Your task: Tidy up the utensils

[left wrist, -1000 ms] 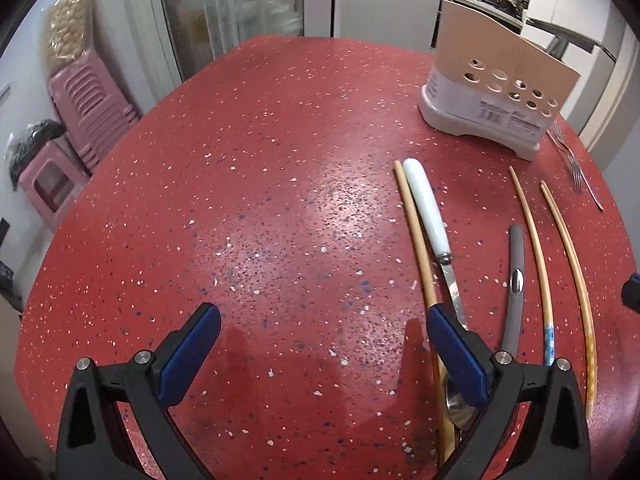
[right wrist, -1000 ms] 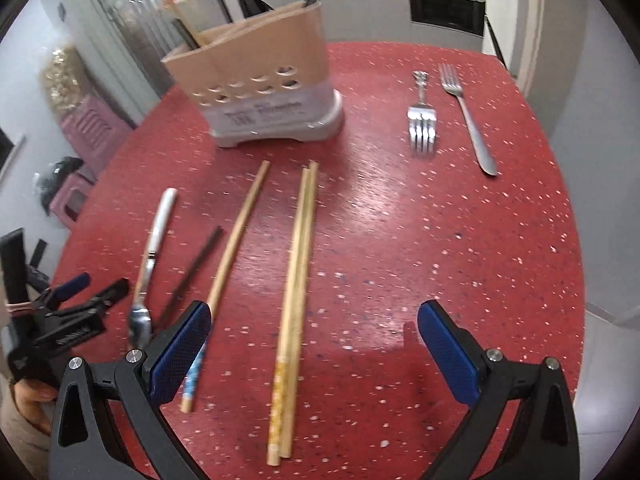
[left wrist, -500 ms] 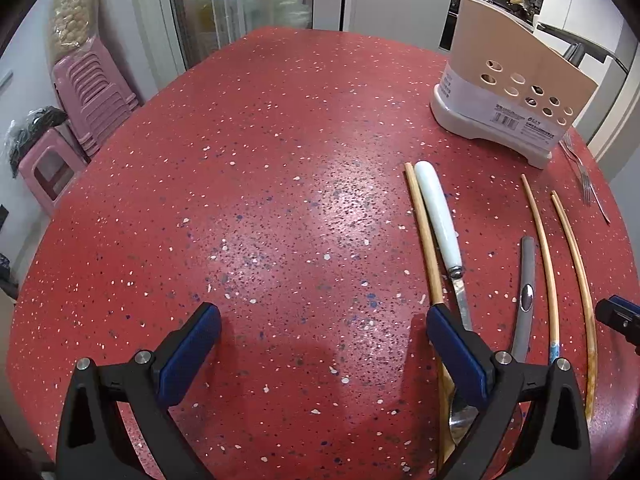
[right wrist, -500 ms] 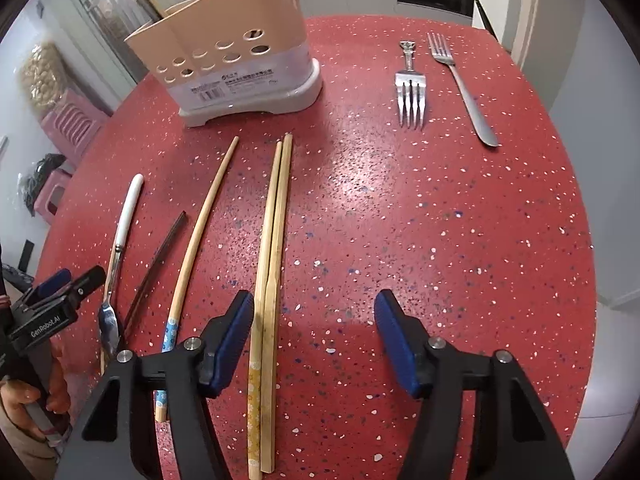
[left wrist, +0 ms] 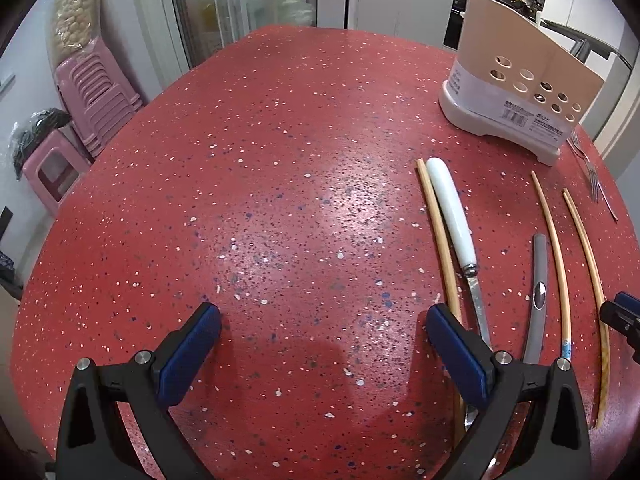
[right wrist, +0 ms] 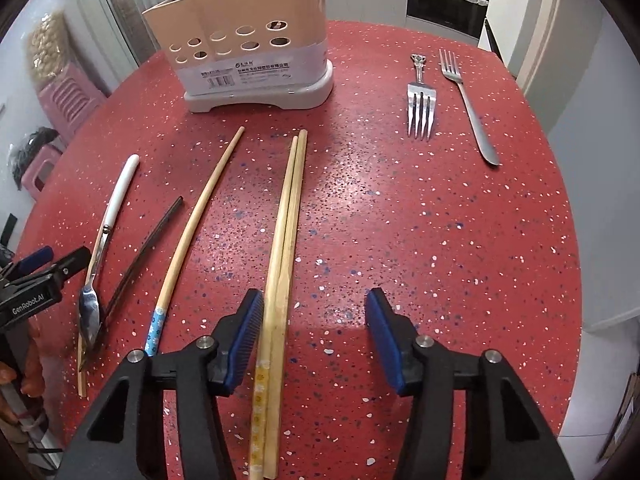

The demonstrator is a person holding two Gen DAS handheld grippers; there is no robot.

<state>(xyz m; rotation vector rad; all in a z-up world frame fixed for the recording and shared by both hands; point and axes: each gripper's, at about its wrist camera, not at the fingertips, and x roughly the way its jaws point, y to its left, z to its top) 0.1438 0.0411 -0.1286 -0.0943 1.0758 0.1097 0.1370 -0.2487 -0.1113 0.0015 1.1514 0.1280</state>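
Note:
A pair of pale wooden chopsticks [right wrist: 286, 232] lies side by side on the red speckled table [right wrist: 440, 240], running between the jaws of my right gripper [right wrist: 314, 308]. The jaws are closing; the left pad [right wrist: 246, 328] is right beside the pair and the right pad stands well apart. To the left lie a single chopstick with a blue patterned tip [right wrist: 192, 232], a dark stick [right wrist: 148, 248] and a white-handled spoon [right wrist: 108, 220]. My left gripper [left wrist: 322, 320] hangs wide open over bare table, its right finger [left wrist: 456, 352] next to the spoon [left wrist: 452, 208] and another chopstick [left wrist: 438, 232].
A beige utensil holder [right wrist: 248, 52] with round holes stands at the back of the table. Two metal forks [right wrist: 420, 108] [right wrist: 468, 108] lie at the back right. Pink stools [left wrist: 92, 96] are stacked on the floor off the table's left edge.
The right gripper's jaws have narrowed from wide to about half, and its left pad has come up against the chopstick pair. The left gripper stays wide open, hardly moved.

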